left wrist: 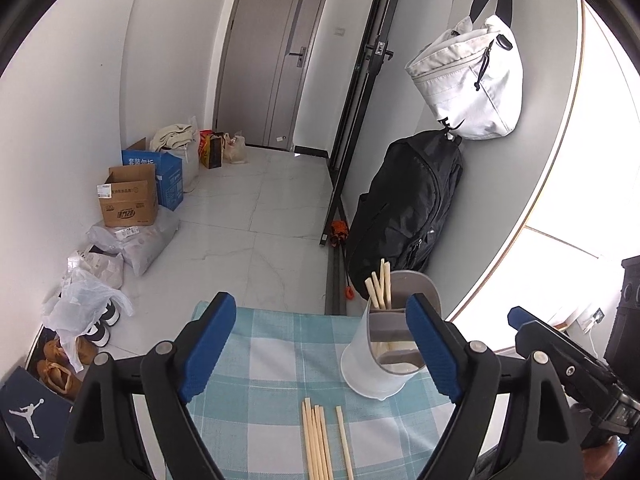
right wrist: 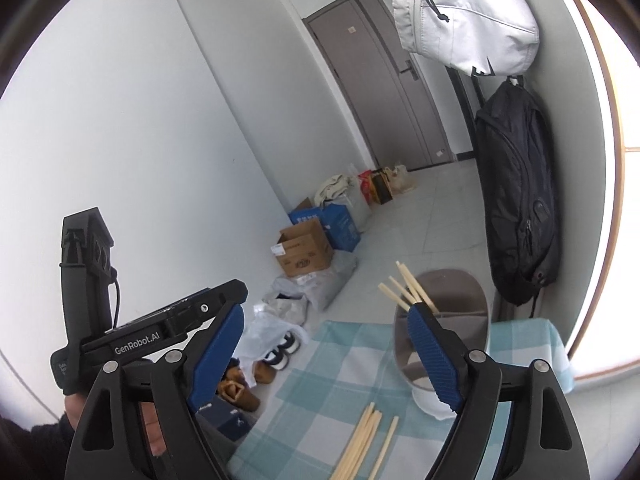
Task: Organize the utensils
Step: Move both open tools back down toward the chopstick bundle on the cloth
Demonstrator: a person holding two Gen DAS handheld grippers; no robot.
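Several loose wooden chopsticks (left wrist: 318, 440) lie side by side on the blue-and-white checked tablecloth (left wrist: 272, 364), one a little apart to the right. Behind them stands a white and grey utensil holder (left wrist: 378, 364) with a few chopsticks (left wrist: 378, 286) upright in it. My left gripper (left wrist: 322, 342) is open above the cloth, nothing between its blue pads. In the right wrist view my right gripper (right wrist: 326, 346) is also open and empty, over the loose chopsticks (right wrist: 366, 440), with the holder (right wrist: 444, 312) just behind its right finger.
The table is small, with its far edge close behind the holder. A black backpack (left wrist: 404, 208) and a white bag (left wrist: 468, 80) hang on the wall at right. Cardboard boxes (left wrist: 128, 200), plastic bags and shoes (left wrist: 64, 356) line the floor at left.
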